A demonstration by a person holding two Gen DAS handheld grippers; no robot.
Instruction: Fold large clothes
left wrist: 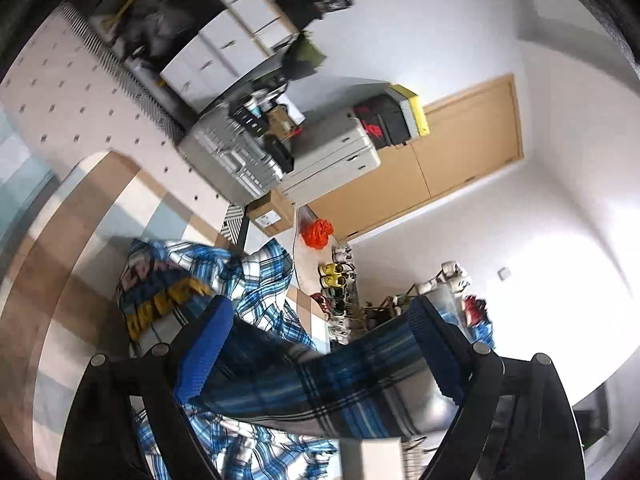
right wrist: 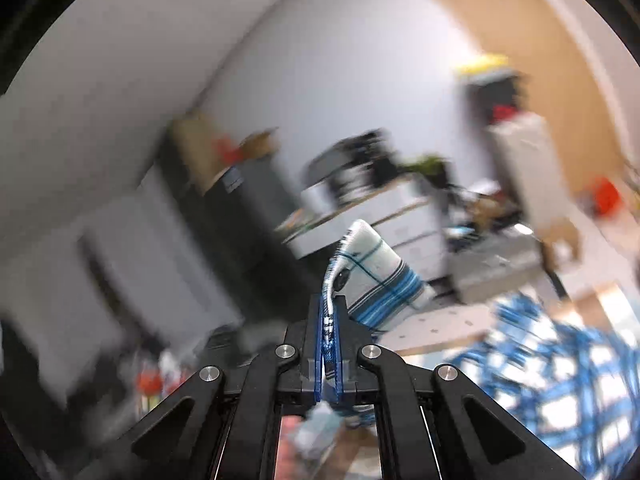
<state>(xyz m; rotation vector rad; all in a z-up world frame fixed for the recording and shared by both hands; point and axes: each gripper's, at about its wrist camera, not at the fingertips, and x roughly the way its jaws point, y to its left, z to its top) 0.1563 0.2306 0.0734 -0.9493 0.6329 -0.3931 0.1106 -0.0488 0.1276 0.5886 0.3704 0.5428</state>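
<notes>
One blue-and-white plaid cotton shirt (left wrist: pixel 256 280), heaped on the striped bed cover (left wrist: pixel 80 240). Left tongs (left wrist: pixel 320 312) wide, a band of the plaid stretched between the two blue pads (left wrist: pixel 204 344). Right tongs (right wrist: pixel 329 312) clamped on one shirt edge.

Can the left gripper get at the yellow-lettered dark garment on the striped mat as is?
Probably yes. The left gripper stands open, and blue-plaid shirt fabric crosses the gap between its fingers untouched by the pads. The yellow-lettered garment lies just beyond its left finger, partly under the same shirt.
</notes>
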